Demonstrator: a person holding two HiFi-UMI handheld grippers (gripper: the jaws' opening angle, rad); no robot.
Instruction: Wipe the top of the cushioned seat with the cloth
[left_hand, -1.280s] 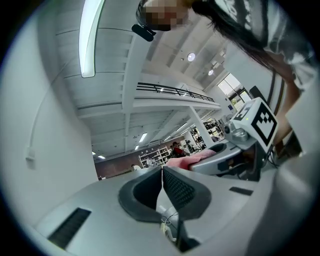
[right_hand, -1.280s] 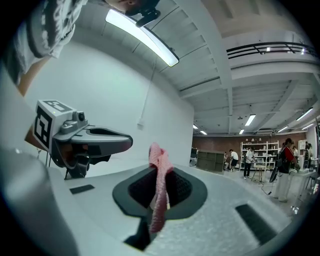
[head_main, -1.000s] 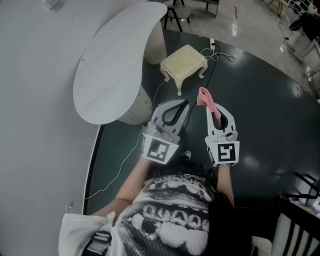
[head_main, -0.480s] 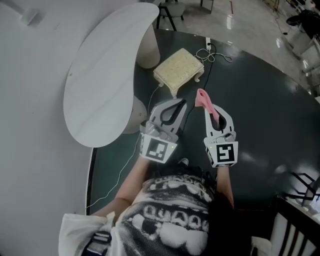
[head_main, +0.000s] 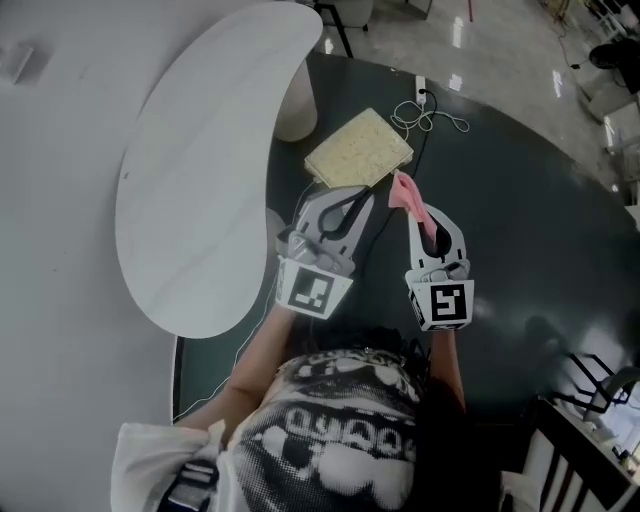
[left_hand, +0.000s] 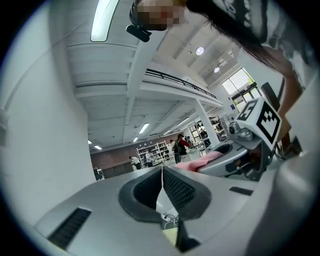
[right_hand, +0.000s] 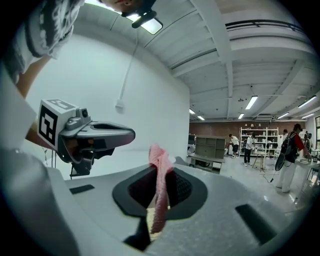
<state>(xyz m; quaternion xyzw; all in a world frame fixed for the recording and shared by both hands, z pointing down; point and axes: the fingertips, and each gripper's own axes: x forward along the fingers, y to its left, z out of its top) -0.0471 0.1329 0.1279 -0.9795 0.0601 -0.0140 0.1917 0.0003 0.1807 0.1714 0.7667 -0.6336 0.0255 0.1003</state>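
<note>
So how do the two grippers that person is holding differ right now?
The left gripper is shut on nothing, its jaws pressed together; the right gripper is shut on a pink cloth that sticks out past its tip. The left gripper sits nearer the white table, the right gripper nearer the open dark floor. Both are grey and aim toward the cushioned seat.

Lighting everything brightly and evenly from ceiling strip lamps (left_hand: 104, 20). Glaring in white patches off the polished floor (head_main: 465, 35) at the head view's top edge. Casting only faint, soft shadows on the dark mat (head_main: 540, 200). Bowing straight lines and darkening to black corners in both gripper views. Blurring the cloth (right_hand: 159, 170) nearest the lens, plus distant shelves (right_hand: 255, 137).
</note>
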